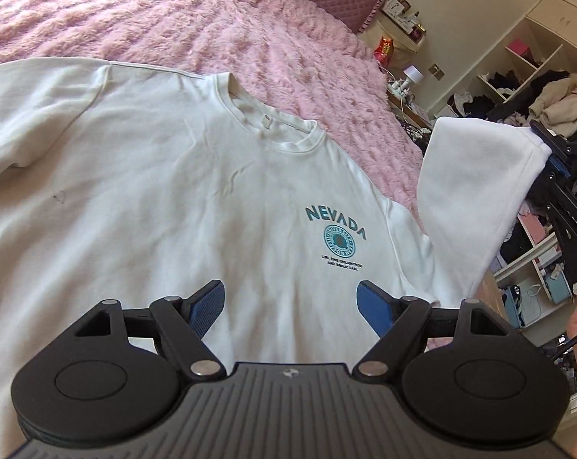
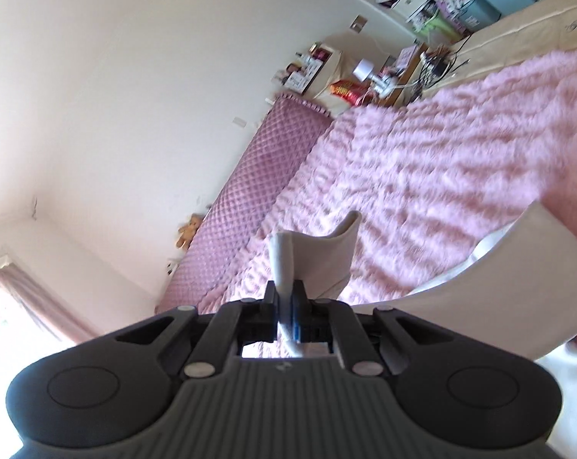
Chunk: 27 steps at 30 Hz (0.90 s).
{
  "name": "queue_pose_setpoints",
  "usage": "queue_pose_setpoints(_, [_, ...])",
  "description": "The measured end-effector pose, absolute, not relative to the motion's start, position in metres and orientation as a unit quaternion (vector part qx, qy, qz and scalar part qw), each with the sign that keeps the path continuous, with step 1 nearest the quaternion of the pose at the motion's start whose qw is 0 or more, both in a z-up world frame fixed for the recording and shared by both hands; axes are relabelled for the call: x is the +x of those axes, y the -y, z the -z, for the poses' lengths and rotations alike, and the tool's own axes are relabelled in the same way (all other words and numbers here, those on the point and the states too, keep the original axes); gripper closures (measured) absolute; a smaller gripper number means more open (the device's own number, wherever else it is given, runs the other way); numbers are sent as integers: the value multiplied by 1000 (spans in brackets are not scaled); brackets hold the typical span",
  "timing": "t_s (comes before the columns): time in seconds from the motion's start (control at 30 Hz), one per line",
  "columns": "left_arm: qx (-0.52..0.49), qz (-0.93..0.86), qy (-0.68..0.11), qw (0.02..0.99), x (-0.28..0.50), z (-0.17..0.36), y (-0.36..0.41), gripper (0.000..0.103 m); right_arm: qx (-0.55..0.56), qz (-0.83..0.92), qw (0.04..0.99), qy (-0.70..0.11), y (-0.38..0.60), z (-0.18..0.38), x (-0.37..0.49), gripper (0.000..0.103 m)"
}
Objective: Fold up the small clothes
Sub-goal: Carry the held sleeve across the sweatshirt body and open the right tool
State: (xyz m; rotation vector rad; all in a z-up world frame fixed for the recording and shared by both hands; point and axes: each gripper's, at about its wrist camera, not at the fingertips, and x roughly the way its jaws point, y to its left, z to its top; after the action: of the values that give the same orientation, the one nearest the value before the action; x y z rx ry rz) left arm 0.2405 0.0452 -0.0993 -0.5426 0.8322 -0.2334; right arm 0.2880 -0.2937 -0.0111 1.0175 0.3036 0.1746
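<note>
White T-shirt (image 1: 173, 191) with teal "NEVADA" print (image 1: 334, 222) lies face up on your bed's pink fluffy blanket (image 1: 212, 26). Your left gripper (image 1: 290, 306) hovers over the shirt's lower front, its blue pads (image 1: 208, 306) well apart and holding nothing. To the right, the shirt's sleeve (image 1: 475, 191) is lifted off the bed, its hem pinched by your right gripper (image 2: 287, 306), whose jaws are clamped together on the white cuff. Beyond stand a quilted purple headboard (image 2: 250, 191) and cluttered shelves (image 1: 537, 88).
</note>
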Motion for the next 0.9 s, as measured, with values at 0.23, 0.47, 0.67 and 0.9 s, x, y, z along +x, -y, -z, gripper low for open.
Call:
queue_pose_setpoints(0.23, [-288,46,-374,881,215,101,-112,11,476,-140,836,-233,173,69,304,101])
queue_pose_setpoints(0.47, [-323,15,-358,876,203,115,-162,11,412,-135,845,-314,96,148,313,101])
queue_pose_setpoints(0.67, [-322,27,-356,877,213,125,-164,11,374,-145,847,-348,90,181,311,62])
queue_pose_setpoints(0.9, [-319,58,-362,874,236,143,-147,11,387,-244,812,-364,142,151,293,50])
